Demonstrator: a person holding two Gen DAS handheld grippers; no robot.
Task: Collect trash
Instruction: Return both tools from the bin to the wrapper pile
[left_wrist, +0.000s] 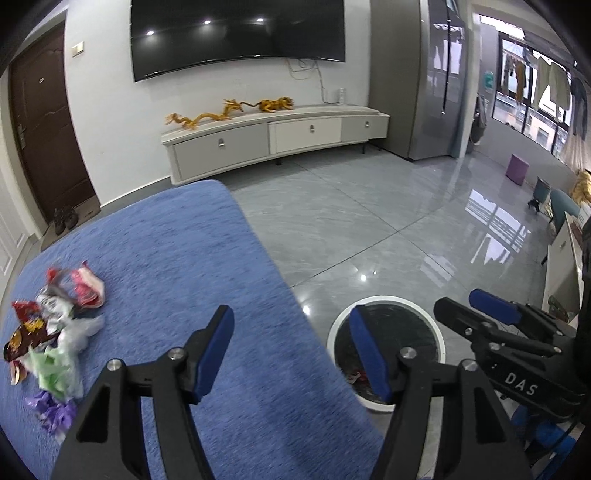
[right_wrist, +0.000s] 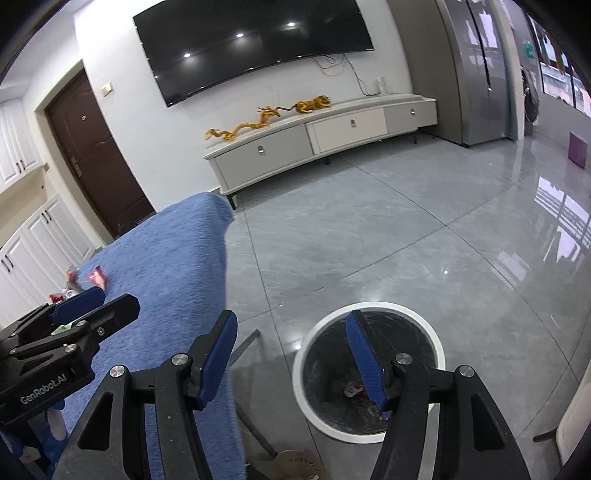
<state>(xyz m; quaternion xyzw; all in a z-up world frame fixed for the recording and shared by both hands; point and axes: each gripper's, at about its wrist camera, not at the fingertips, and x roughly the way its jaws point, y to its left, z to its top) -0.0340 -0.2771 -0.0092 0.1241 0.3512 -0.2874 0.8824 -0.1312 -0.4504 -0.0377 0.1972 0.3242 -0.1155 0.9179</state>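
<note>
Hovering over the blue cloth table (left_wrist: 184, 258), the left gripper (left_wrist: 291, 350) had its fingers apart with nothing between them. Right gripper (right_wrist: 291, 354) also spread, empty, its right finger over the white-rimmed trash bin (right_wrist: 369, 310) at lower right of frame. A few scraps lay at the bin bottom (right_wrist: 352, 389). Trash pile (left_wrist: 51, 332) of crumpled wrappers and plastic bags sat on the table at far left of the left wrist view, well apart from both grippers.
</note>
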